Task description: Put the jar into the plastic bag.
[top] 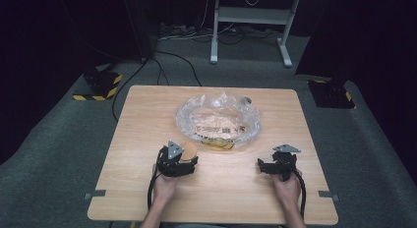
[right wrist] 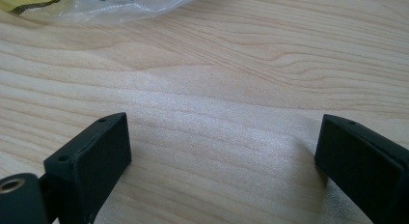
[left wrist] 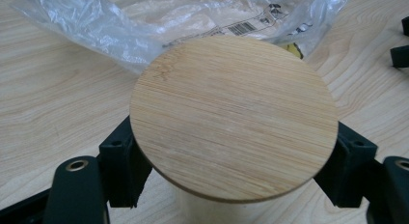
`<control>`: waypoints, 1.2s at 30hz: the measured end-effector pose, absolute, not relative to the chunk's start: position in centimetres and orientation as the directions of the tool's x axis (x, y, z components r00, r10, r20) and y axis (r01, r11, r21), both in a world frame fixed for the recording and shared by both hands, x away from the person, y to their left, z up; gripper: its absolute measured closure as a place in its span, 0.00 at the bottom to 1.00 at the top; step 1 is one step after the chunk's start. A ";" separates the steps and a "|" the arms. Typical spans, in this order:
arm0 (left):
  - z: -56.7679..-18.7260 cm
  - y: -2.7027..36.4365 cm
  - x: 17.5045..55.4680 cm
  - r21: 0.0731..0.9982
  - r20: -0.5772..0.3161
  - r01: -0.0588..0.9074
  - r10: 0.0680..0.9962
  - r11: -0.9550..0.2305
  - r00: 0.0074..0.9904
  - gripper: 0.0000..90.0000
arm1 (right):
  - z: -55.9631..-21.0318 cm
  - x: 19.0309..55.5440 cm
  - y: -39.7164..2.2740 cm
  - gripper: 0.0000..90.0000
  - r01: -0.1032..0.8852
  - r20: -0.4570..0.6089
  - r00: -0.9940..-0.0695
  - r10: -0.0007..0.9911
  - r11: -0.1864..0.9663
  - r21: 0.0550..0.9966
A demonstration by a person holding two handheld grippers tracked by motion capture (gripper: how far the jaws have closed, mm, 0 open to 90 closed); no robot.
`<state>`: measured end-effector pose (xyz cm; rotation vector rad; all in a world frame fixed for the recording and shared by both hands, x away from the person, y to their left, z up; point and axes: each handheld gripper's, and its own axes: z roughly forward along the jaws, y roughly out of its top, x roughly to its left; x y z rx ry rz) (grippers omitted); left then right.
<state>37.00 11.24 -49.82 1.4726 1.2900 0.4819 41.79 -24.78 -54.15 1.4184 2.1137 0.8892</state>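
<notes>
A round bamboo lid (left wrist: pixel 231 113) tops a pale cylindrical jar (left wrist: pixel 202 209), which sits between the jaws of my left gripper (left wrist: pixel 234 151). The jaws press against its two sides. In the high view the lid (top: pixel 189 150) is at the table's near left, in front of the left gripper (top: pixel 181 161). A crumpled clear plastic bag (top: pixel 219 121) with a barcode label and something yellow inside lies at the table's centre, just beyond the lid. My right gripper (top: pixel 265 166) rests at the near right. Its jaws stand wide apart over bare wood (right wrist: pixel 222 156), with the bag's edge (right wrist: pixel 96 4) ahead of it.
The light wooden table (top: pixel 142 115) stands on grey carpet. A small grey object (top: pixel 247 100) lies at the bag's far right edge. Beyond the table are a metal frame (top: pixel 251 21), floor cables, and two black bases with yellow stripes (top: pixel 101 85) (top: pixel 332 93).
</notes>
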 end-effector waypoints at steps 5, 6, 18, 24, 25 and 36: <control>-48.9 11.2 37.0 0.876 -0.332 0.458 0.879 0.152 0.342 0.29 | -54.2 41.8 -24.8 0.06 0.642 -0.008 -0.377 0.926 0.268 0.718; -48.7 11.2 37.1 0.875 -0.338 0.459 0.876 0.157 0.344 0.29 | -54.2 41.8 -24.8 0.06 0.642 -0.008 -0.377 0.926 0.268 0.718; -46.6 10.9 37.5 0.868 -0.361 0.470 0.854 0.161 0.374 0.29 | -54.2 41.8 -24.8 0.06 0.642 -0.008 -0.376 0.926 0.267 0.718; -45.5 10.6 38.1 0.865 -0.371 0.475 0.843 0.161 0.390 0.29 | -54.2 41.8 -24.8 0.06 0.642 -0.008 -0.376 0.926 0.267 0.718; -45.4 10.6 38.2 0.865 -0.366 0.478 0.843 0.152 0.395 0.29 | -54.2 41.8 -24.8 0.06 0.642 -0.008 -0.376 0.926 0.267 0.718; -43.5 10.1 39.5 0.862 -0.385 0.480 0.826 0.163 0.411 0.29 | -54.2 41.8 -24.8 0.06 0.643 -0.008 -0.376 0.927 0.267 0.718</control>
